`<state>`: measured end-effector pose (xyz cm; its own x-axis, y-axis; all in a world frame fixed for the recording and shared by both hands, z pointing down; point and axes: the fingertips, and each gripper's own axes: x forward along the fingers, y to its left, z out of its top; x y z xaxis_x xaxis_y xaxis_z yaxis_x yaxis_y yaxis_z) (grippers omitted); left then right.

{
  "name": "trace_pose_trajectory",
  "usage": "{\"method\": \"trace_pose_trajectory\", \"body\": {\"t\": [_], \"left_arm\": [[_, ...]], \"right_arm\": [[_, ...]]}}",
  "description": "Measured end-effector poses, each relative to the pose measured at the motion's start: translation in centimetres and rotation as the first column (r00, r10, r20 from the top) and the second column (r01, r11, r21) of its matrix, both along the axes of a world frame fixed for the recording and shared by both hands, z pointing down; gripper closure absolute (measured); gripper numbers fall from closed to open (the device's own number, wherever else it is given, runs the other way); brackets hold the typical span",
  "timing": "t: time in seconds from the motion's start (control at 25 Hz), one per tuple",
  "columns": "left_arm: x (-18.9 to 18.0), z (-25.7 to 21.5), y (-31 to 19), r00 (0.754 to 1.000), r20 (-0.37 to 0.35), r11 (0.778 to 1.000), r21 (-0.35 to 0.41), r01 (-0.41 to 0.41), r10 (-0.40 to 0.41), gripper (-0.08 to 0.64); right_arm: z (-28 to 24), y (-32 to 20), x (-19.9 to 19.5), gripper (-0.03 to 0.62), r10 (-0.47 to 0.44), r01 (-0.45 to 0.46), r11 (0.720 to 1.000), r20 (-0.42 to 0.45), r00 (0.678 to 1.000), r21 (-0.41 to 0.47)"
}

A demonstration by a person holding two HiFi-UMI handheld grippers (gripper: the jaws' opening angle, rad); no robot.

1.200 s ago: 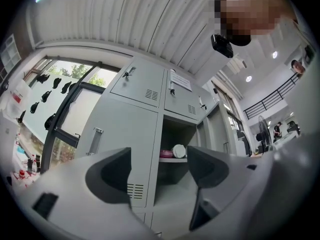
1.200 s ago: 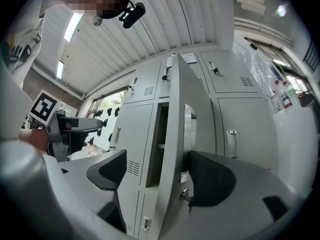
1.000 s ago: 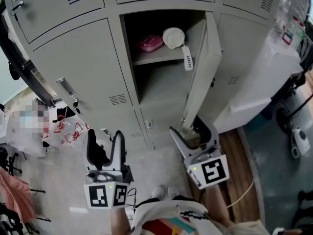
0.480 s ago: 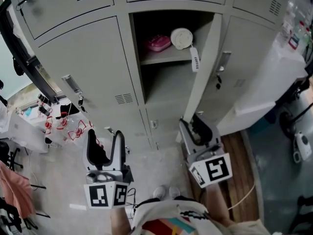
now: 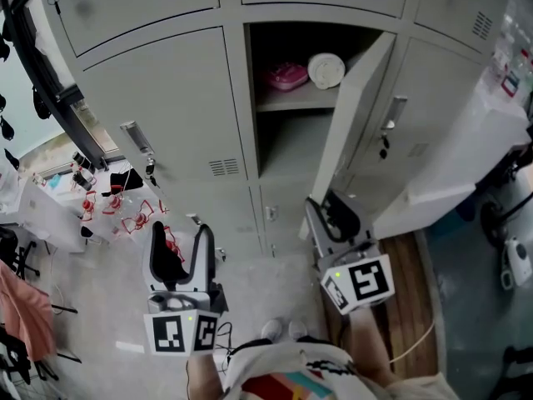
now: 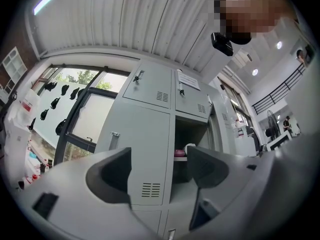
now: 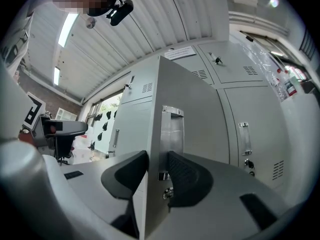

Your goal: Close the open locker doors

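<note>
Two tools sit low in the head view, and only one is at work. The right tool (image 5: 327,211) is at the bottom corner of the open locker door (image 5: 356,115). From above, its jaw tips merge with the door's lower edge, so the grip is hard to read there. Its own view settles it: the right tool (image 7: 157,159) has the door's (image 7: 200,109) free edge upright between its two dark pads. One pad lies on each face, and both press the sheet metal, so it is clamped on the door. Just above the pads runs the recessed metal handle (image 7: 172,126). The lock (image 7: 166,191) below it is half covered by the right-hand pad and too small to read.

The door stands partly swung out from the compartment's right side and hides that side of the opening. Inside, a shelf (image 5: 287,102) carries a pink container (image 5: 286,77) and a white round thing (image 5: 326,70), whose nature cannot be told. The space above them is in deep shadow.

The left tool (image 5: 179,236) hangs well apart from the lockers, its jaws wide with nothing between them. In its own view, the left tool (image 6: 160,156) frames a closed locker front (image 6: 145,149) and the open compartment, both far beyond its gap.

The top row of lockers is cut off by the frame edge.
</note>
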<state>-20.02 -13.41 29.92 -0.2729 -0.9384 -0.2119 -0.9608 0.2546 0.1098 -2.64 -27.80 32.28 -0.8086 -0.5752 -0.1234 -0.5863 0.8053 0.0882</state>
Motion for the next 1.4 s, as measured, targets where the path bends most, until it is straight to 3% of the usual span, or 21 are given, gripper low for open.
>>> {"method": "trace_pose_trajectory", "body": {"t": [0.48, 0.76, 1.4], "left_arm": [[-0.5, 0.3, 0.3, 1.000, 0.006, 1.000, -0.013, 0.019, -0.019, 0.236], [-1.1, 0.2, 0.3, 0.999, 0.015, 0.999, -0.018, 0.036, -0.036, 0.236], [-2.1, 0.5, 0.1, 0.997, 0.016, 0.996, -0.038, 0.077, -0.076, 0.236]], "right_arm": [[0.1, -1.3, -3.9, 0.469, -0.061, 0.061, 0.998, -0.032, 0.998, -0.002], [0.3, -2.5, -6.3, 0.480, -0.084, 0.082, 0.995, -0.029, 0.996, -0.058], [0.7, -5.4, -10.6, 0.489, -0.105, 0.098, 0.991, -0.075, 0.992, -0.091]]}}
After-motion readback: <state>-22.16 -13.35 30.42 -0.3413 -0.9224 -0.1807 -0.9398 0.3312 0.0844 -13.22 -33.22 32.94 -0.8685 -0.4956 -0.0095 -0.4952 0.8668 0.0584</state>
